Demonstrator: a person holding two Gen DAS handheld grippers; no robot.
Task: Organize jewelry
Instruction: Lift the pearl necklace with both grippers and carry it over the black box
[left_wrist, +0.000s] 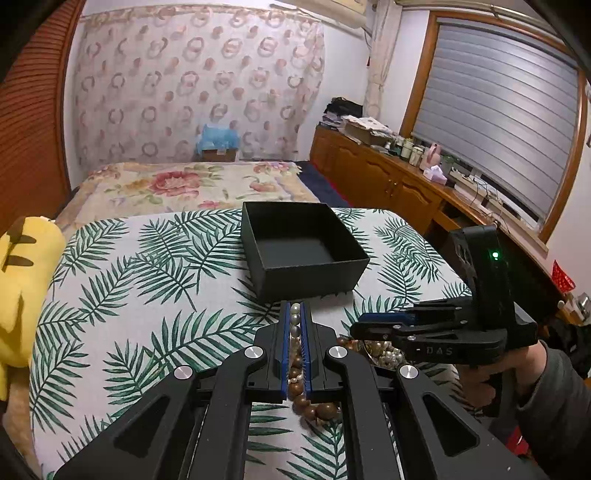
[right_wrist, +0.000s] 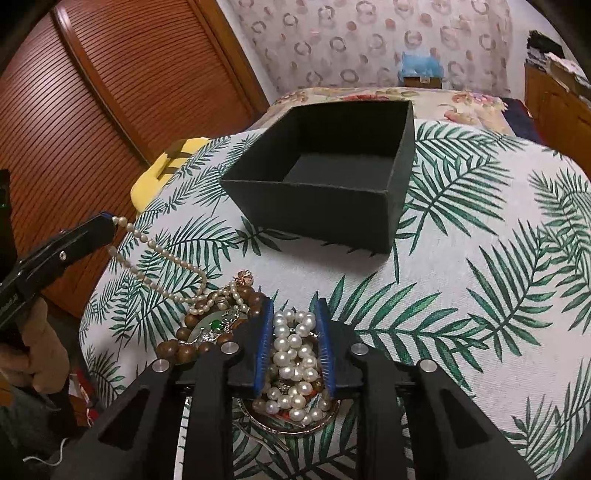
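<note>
One black box (left_wrist: 306, 247), open-topped, is seen on the leaf-print table (left_wrist: 122, 295), far from a single jewelry heap (right_wrist: 236, 325) at the near edge. Two claws are counted. The left claw (left_wrist: 295, 308) is clamped tight on a pearl strand (right_wrist: 162, 254); only the right wrist view shows that strand trailing down to the heap. The right claw (right_wrist: 295, 310) stands partly open astride a pile of large pearls (right_wrist: 295, 354); whether the pads press them cannot be told.
</note>
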